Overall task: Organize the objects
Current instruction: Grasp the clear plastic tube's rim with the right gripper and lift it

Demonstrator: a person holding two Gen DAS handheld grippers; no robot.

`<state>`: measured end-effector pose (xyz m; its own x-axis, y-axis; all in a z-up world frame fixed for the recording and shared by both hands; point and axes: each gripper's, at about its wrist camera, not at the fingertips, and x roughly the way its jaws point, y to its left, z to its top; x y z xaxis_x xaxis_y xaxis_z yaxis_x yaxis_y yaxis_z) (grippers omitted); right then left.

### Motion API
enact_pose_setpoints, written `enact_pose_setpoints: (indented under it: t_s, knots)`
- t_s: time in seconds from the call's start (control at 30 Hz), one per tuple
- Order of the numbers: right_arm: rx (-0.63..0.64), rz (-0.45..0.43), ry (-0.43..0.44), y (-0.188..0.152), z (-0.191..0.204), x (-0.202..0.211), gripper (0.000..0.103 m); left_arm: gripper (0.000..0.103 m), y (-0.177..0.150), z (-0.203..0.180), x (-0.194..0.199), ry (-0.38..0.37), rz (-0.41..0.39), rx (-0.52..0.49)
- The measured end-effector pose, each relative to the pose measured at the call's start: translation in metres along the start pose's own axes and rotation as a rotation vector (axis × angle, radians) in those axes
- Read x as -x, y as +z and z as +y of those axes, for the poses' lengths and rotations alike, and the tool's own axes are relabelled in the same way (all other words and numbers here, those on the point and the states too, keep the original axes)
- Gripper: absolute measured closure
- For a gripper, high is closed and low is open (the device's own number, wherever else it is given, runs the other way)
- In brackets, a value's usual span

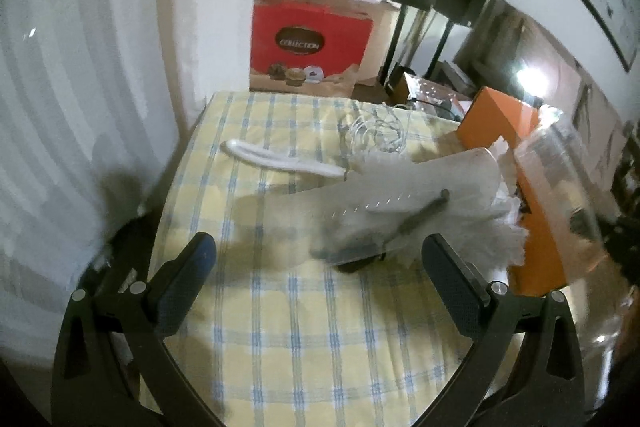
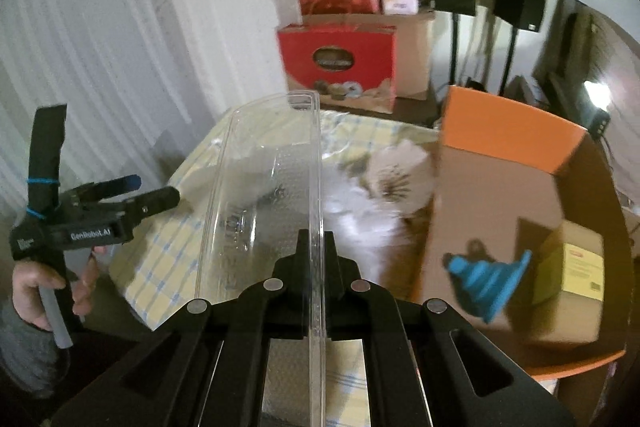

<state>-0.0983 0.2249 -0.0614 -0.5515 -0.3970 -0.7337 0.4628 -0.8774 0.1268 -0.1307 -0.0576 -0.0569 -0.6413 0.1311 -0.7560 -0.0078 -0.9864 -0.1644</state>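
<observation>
left wrist view shows your checked cloth point(image 1: 280, 327), red boxes point(image 1: 310, 47) by the wall, and your left gripper point(image 1: 320, 259) spread wide, empty. only the right wrist view shows your right gripper point(image 2: 316, 247) clamped on the clear tray point(image 2: 260, 187) beside the orange box point(image 2: 500, 131) holding a blue funnel point(image 2: 488, 279).

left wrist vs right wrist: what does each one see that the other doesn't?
Left wrist only: whisk and white handle lying on the checked tablecloth, between the open left tool fingers.
Right wrist only: blue funnel inside the orange box, right tool shut on the clear container.
Both: the box, container, red cartons.
</observation>
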Motion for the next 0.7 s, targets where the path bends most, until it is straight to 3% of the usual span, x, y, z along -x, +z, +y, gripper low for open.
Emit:
enact_pose_setpoints:
  t_s: [0.37,0.7]
  knots:
    - [-0.066,-0.018,-0.043,-0.006,-0.032,0.019,0.1,0.0,0.014,-0.033,-0.02,0.009,-0.007,-0.156]
    - [-0.071,-0.024,-0.028,-0.009,-0.033,0.02,0.099,0.0,-0.016,-0.05,-0.026,0.022,-0.001,-0.358]
